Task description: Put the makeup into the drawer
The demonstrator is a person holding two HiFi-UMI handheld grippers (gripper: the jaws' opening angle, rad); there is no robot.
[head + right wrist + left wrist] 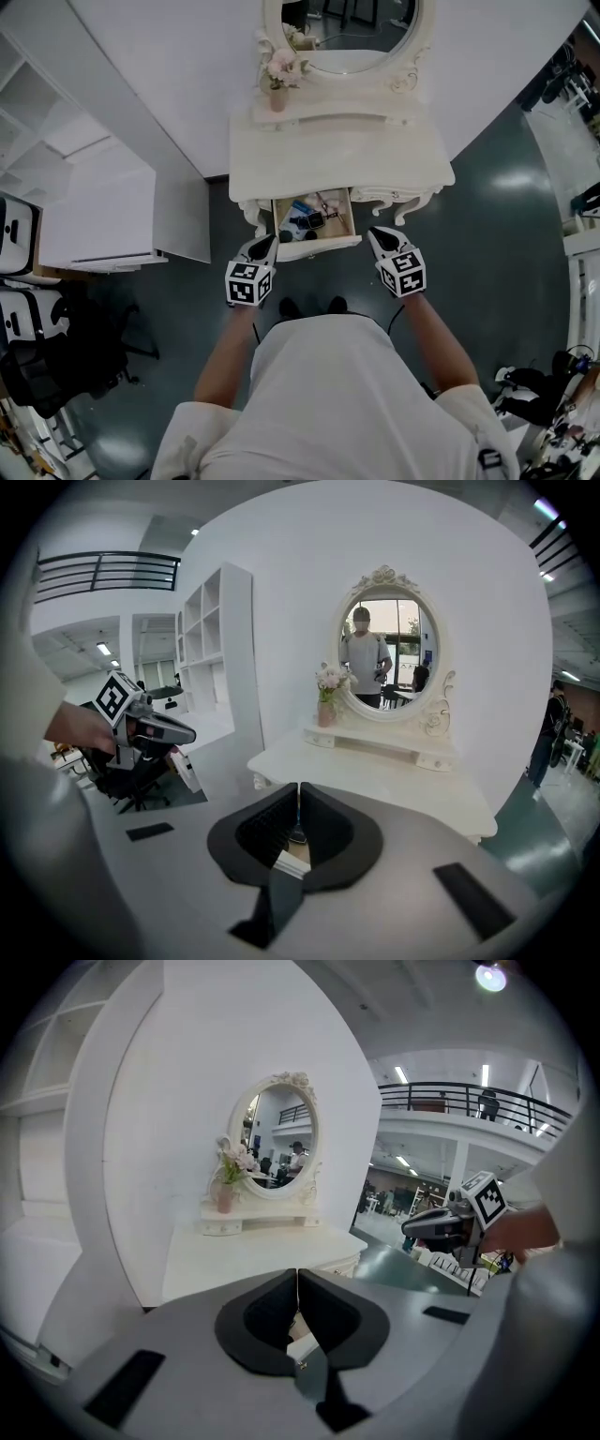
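The white vanity table (337,155) has its small drawer (317,247) pulled open toward me. Several makeup items (309,220) lie inside it. My left gripper (263,245) hovers just left of the drawer's front, shut and holding nothing. My right gripper (379,233) hovers just right of the drawer, also shut with nothing in it. In the left gripper view the left gripper (298,1275) has its jaws meeting tip to tip, and the table top (253,1246) lies beyond. The right gripper view shows the right gripper (299,789) with its jaws pressed together in the same way.
An oval mirror (347,33) and a vase of flowers (278,84) stand at the table's back. White shelving (103,206) stands to the left, with a black chair (56,347) beside it. Dark floor (497,216) spreads to the right.
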